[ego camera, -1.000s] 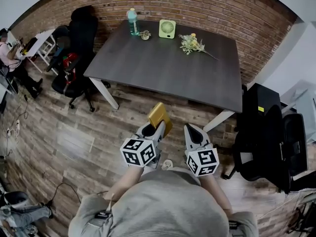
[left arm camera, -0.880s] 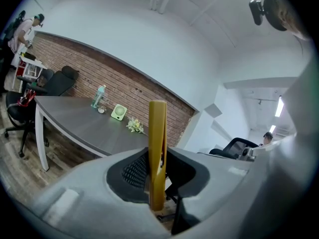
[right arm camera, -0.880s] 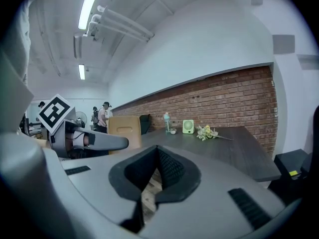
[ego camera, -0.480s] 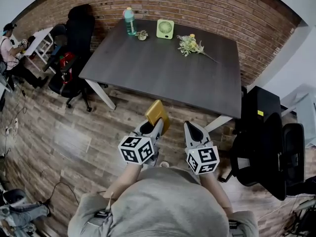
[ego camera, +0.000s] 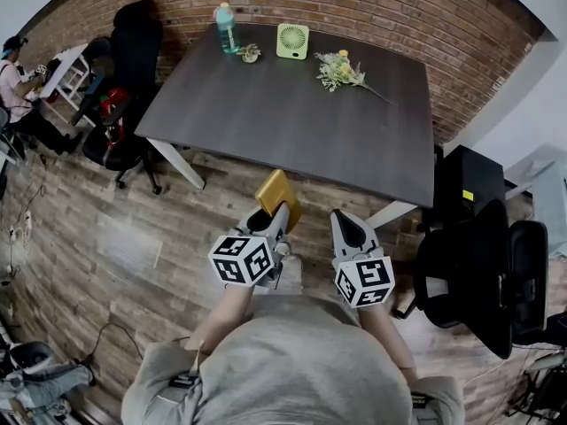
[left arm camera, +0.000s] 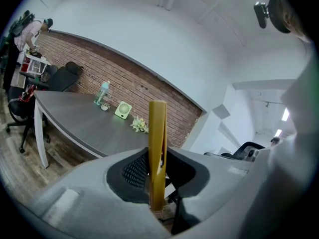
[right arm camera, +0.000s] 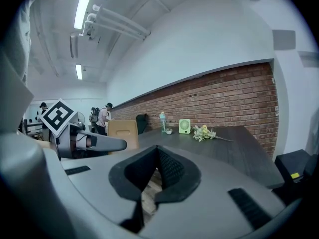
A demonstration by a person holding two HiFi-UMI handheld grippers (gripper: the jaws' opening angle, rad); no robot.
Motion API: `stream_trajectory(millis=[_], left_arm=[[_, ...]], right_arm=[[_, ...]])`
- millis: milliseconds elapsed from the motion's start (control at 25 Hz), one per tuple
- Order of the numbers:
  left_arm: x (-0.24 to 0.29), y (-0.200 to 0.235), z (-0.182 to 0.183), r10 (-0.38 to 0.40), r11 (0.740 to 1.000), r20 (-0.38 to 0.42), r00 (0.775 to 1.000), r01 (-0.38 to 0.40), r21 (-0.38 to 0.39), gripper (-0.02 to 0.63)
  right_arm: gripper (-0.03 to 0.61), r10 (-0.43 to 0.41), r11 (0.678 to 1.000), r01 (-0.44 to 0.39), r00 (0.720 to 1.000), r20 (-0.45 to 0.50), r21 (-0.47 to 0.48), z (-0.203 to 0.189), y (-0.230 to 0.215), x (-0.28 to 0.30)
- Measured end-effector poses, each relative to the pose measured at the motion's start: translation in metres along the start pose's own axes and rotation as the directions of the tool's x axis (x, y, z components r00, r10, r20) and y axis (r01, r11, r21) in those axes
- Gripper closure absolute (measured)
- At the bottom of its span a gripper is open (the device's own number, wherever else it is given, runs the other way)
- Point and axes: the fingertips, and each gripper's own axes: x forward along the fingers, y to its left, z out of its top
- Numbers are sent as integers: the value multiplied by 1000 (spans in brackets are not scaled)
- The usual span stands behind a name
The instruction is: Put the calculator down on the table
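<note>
Short of the table (ego camera: 292, 122) edge, left tongs (ego camera: 275, 220) clamp the calculator (ego camera: 277, 195).

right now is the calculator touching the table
Apart. The head view shows the calculator, held by the left gripper, over the floor, short of the table.

The calculator (ego camera: 278, 198) is a thin, flat, golden-yellow slab. It stands on edge, pinched between the jaws of the left gripper (ego camera: 280, 218). In the left gripper view it shows edge-on and upright, its lower part clamped between the dark pads and its upper part standing clear beyond them. In the right gripper view one broad tan side shows, with a small rectangular recess near the top. It hangs in the air over the wood-plank floor (ego camera: 133, 237), just short of the near edge of the dark grey counter (ego camera: 292, 122), not touching it.
</note>
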Motion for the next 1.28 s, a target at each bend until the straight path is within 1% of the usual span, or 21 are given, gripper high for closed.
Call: stream_trajectory(millis=[280,560,880,1120,1280], left_arm=[[27,15,7,-6,1000,-12,1000,6,-10,526],[71,34,17,-26,1000,-43,999,26,-14,526],[125,54,30,-51,999,-99,994,50,-13,526],[162,70,36,-65,997,-142,988,61,-37,526],[185,81,37,-69,997,-171,983,63,-39,526]], right_arm=[[577,-15,1000,15,1000,-9,5,0,-15,25],[577,-43,999,43,999,-11,7,7,-42,62],[577,-76,997,76,997,-9,18,22,-73,107],[577,-88,996,89,996,-24,24,27,-91,137],[577,-99,995,100,995,-31,24,30,-104,156]])
